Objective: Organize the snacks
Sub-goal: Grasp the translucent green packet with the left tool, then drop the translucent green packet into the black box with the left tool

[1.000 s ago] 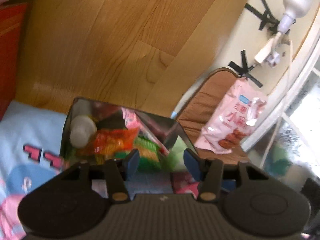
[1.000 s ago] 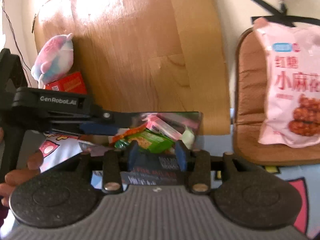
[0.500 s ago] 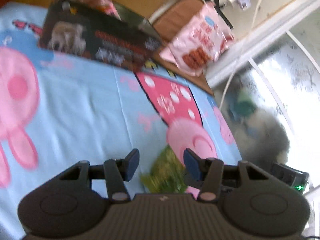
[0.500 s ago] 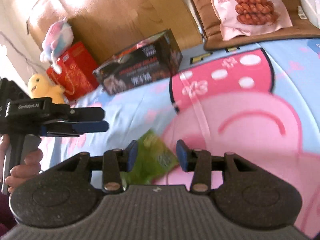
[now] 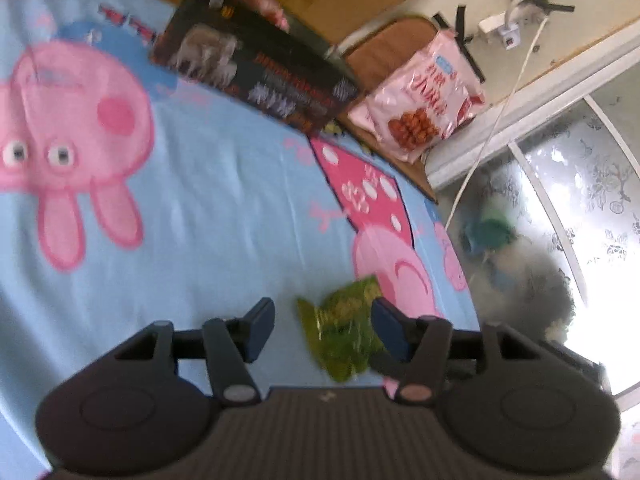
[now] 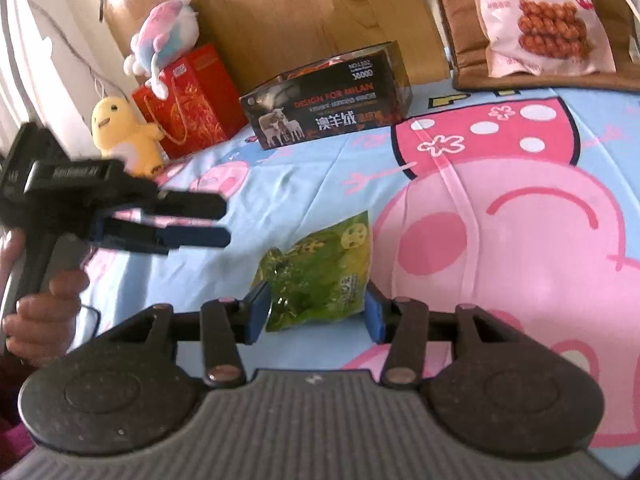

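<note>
A green snack packet [image 6: 316,272] lies flat on the cartoon bedsheet [image 6: 480,208]. My right gripper [image 6: 314,312] is open, its blue fingertips on either side of the packet's near end. My left gripper [image 5: 324,332] is open and empty; the same packet [image 5: 344,336] lies between its fingertips, nearer the right one. The left gripper also shows in the right wrist view [image 6: 200,224], held above the sheet to the packet's left. A dark open box [image 6: 328,100] holding snacks stands at the far edge of the bed. A pink snack bag [image 6: 536,20] leans on a brown cushion [image 6: 464,64].
A red gift bag [image 6: 192,100], a yellow plush [image 6: 120,136] and a pastel plush [image 6: 164,40] stand left of the box against the wooden headboard [image 6: 304,20]. A frosted glass door [image 5: 580,200] and a white cable [image 5: 500,112] are to the right.
Both grippers have pulled back from over the open box and come down over the sheet. The green packet now lies between the open fingers of both.
</note>
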